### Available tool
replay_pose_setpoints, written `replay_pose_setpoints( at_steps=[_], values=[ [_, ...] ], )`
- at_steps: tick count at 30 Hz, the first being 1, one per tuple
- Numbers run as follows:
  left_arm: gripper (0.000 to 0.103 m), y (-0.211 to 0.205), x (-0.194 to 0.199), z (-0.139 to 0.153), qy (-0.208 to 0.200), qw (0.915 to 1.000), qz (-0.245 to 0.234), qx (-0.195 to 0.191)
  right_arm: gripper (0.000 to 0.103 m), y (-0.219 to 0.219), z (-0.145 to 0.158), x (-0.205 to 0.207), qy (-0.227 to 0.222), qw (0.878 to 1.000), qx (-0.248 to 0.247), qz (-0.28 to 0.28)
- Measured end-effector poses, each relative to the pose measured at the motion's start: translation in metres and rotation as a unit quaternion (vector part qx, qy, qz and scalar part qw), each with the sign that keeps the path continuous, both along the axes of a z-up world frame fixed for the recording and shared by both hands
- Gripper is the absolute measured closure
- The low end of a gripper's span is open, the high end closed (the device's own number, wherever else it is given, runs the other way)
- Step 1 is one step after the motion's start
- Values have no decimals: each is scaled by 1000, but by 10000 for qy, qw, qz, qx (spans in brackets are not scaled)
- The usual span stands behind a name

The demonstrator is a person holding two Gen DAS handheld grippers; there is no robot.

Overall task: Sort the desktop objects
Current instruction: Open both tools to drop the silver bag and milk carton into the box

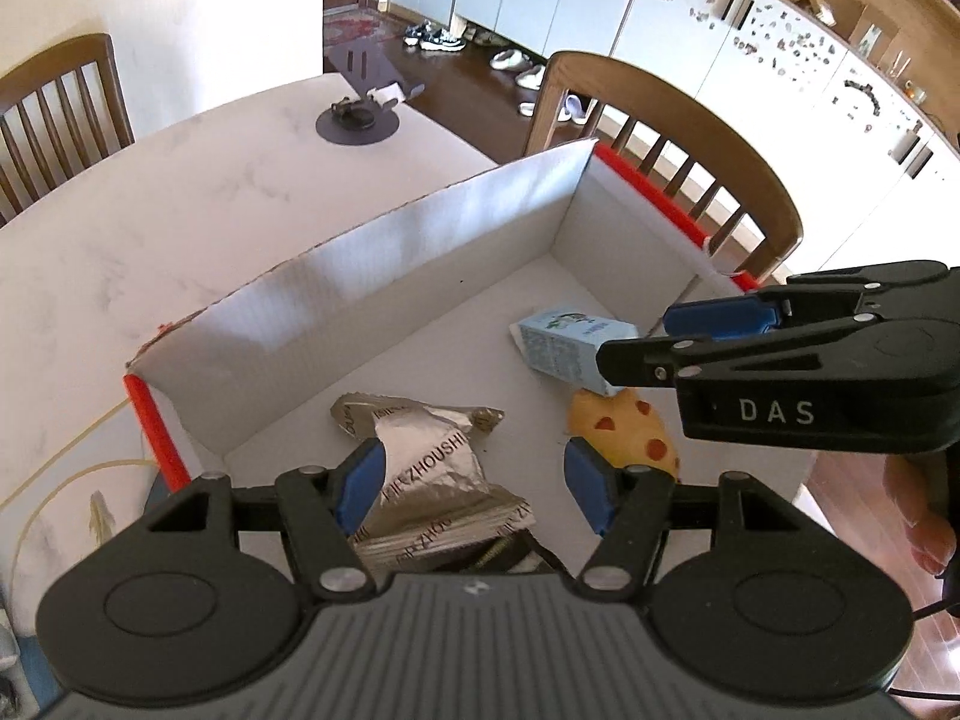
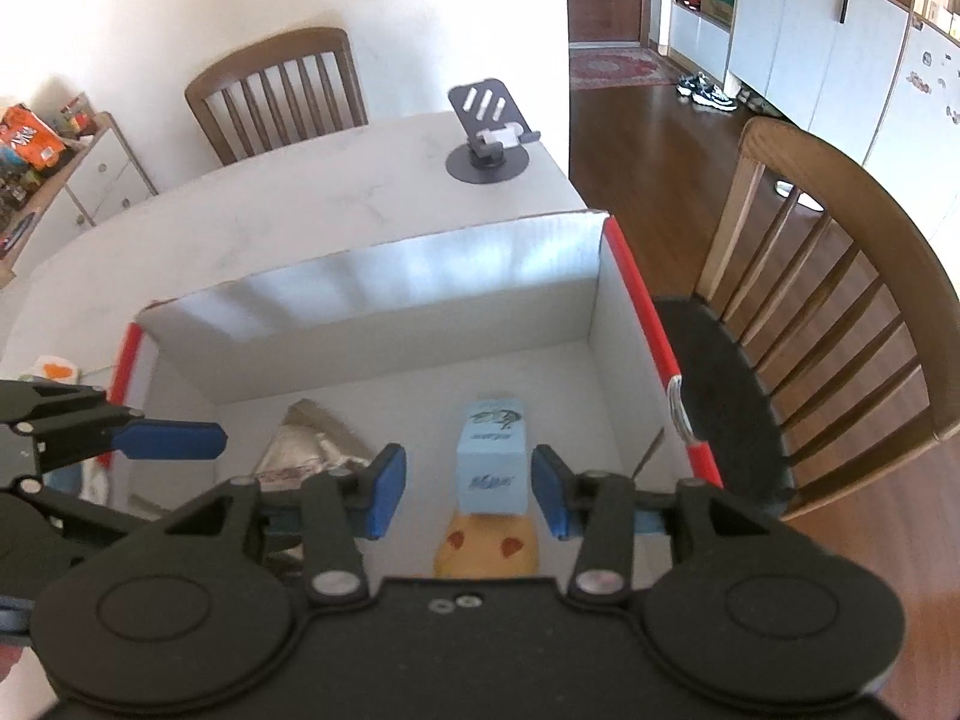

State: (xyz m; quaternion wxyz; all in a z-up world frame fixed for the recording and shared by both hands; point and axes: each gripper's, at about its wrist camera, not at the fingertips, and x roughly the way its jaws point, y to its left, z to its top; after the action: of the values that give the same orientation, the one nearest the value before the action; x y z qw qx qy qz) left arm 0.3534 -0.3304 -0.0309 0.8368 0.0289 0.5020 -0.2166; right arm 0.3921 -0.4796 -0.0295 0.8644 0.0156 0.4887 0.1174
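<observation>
Both grippers, left (image 1: 474, 486) and right (image 2: 468, 489), jaws apart (nothing gripped), above box (image 1: 384, 264); carton (image 2: 492, 462) near its right wall.

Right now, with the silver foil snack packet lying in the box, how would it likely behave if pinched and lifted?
The silver foil packet looks crumpled and creased, so it would probably flex and sag rather than stay stiff. Its shiny film may slip between pads. It looks flattish, so probably light, and unlikely to roll on the box floor.
</observation>
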Motion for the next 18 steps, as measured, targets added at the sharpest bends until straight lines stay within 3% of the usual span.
replay_pose_setpoints(
  at_steps=[18],
  values=[
    [38,22,-64,41,-482,9981,-69,-365,52,12,36,-67,-484,9984,293,8]
  ],
)
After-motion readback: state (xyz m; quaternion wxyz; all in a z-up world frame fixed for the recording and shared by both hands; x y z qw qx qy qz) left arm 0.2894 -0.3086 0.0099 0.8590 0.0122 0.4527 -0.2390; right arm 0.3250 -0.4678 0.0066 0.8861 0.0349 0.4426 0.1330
